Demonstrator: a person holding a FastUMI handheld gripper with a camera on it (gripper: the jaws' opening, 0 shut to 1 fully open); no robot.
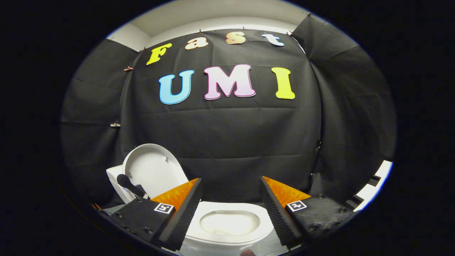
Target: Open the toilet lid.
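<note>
Toilet bowl (229, 222) sits between and just below the gripper (231, 185) fingers, which are spread wide apart and hold nothing. Lid (153, 170) stands raised, upright beyond the left finger, leaning toward the cistern (114, 179). Black cloth wall (227, 142) hangs behind.

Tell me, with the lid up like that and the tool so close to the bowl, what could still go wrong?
1. The lid stands raised behind the left finger; if it is not leaning far enough back, it might drop shut again.
2. The tool hangs open with the bowl between its fingers; dipping lower could knock the rim.
3. A dark handle sits beside the lid, and a sideways swing might catch it.
</note>
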